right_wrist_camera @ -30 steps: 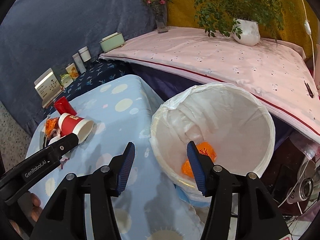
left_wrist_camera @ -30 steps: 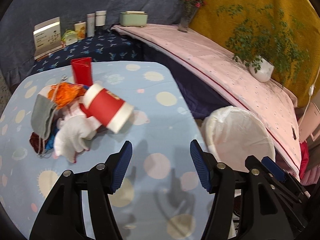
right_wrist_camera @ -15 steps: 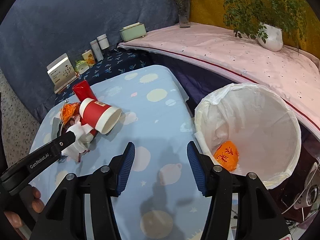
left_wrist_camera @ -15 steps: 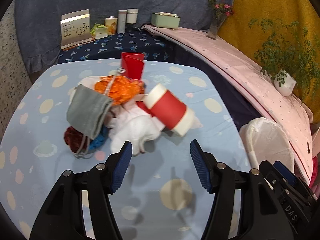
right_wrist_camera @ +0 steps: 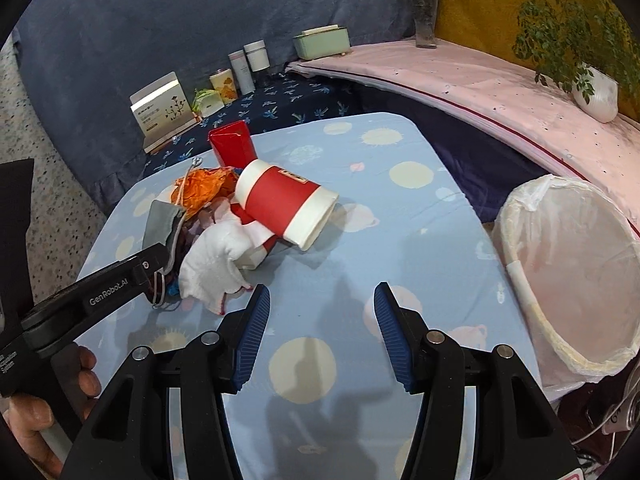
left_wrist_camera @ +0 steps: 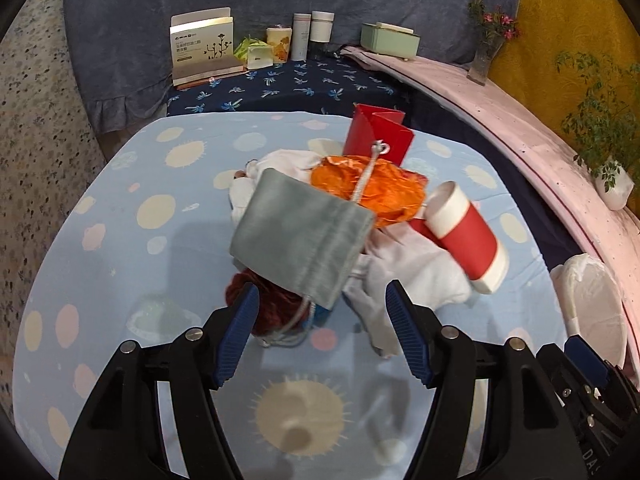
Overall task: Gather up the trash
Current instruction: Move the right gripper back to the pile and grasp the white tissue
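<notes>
A pile of trash lies on the spotted blue table (left_wrist_camera: 120, 248): a grey drawstring pouch (left_wrist_camera: 300, 236), orange crumpled wrapping (left_wrist_camera: 372, 188), a white cloth (left_wrist_camera: 412, 276), a dark red wad (left_wrist_camera: 264, 304), a red folded card (left_wrist_camera: 378, 134) and a red-and-white paper cup (left_wrist_camera: 468, 236) on its side. My left gripper (left_wrist_camera: 322, 336) hangs just before the pouch's lower end, its jaws opening, nothing pressed between them. My right gripper (right_wrist_camera: 322, 330) stands open over bare tablecloth, right of the white cloth (right_wrist_camera: 212, 260) and below the cup (right_wrist_camera: 284, 208). The white-lined bin (right_wrist_camera: 568, 264) stands at the table's right edge.
A low dark-blue shelf (left_wrist_camera: 280, 84) behind the table carries a card box (left_wrist_camera: 204, 48), tins and bottles. A pink-covered ledge (right_wrist_camera: 480, 88) runs along the right with a vase (right_wrist_camera: 424, 20) and a potted plant (right_wrist_camera: 592, 92). A person's hand (right_wrist_camera: 36, 408) holds the left gripper.
Both grippers swung left, away from the bin and toward the pile. The left one now sits right at the pouch; the bin slid to the right edge of both views.
</notes>
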Available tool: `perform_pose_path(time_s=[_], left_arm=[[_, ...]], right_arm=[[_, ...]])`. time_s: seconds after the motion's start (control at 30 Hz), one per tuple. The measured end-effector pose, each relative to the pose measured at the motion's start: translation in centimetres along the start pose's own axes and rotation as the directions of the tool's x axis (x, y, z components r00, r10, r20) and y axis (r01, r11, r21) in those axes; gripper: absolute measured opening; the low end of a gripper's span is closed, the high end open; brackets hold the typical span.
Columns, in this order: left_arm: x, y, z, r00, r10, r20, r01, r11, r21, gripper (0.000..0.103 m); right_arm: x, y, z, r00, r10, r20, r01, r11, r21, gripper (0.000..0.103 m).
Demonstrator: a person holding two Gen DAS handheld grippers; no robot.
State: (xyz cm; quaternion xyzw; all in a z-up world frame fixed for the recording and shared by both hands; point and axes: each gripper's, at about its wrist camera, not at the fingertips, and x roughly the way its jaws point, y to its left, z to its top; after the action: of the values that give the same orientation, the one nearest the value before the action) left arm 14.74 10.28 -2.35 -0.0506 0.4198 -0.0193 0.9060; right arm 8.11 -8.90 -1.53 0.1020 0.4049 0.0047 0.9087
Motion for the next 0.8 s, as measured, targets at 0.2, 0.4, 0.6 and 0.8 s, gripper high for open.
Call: perform_pose_path(time_s=[0.2,0.4,0.6,0.8], left_arm=[[1.7,1.7,0.3,0.999,-0.022,-0.03,0.022,1.0,-0.004,0.055],[2.3,2.1,0.5,0.994,-0.096,-0.056,0.097,0.995,0.012,0.022],[1.8,2.4,0.5,0.99,-0.136,-0.043,0.137,0.99,0.017,0.007],[0.6,3.6,0.8,0.988,-0.154,-0.015,0.154,0.988,-0.007,0.006]], right_arm=[[1.6,2.8,0.1,1.0,0.022,-0.018,-0.022,0.999,-0.024,0.053],[3.1,5.2,0.3,0.999,0.035,-0.035,-0.037,0.998,-0.044,0.053],[4.0,6.5,0.2,0.997,0.053,-0.048,-0.056,0.997,-0.053,0.053],[4.9,7.8,0.0,0.995,0.08,-0.066,-0.083,0.995,-0.058,0.053]])
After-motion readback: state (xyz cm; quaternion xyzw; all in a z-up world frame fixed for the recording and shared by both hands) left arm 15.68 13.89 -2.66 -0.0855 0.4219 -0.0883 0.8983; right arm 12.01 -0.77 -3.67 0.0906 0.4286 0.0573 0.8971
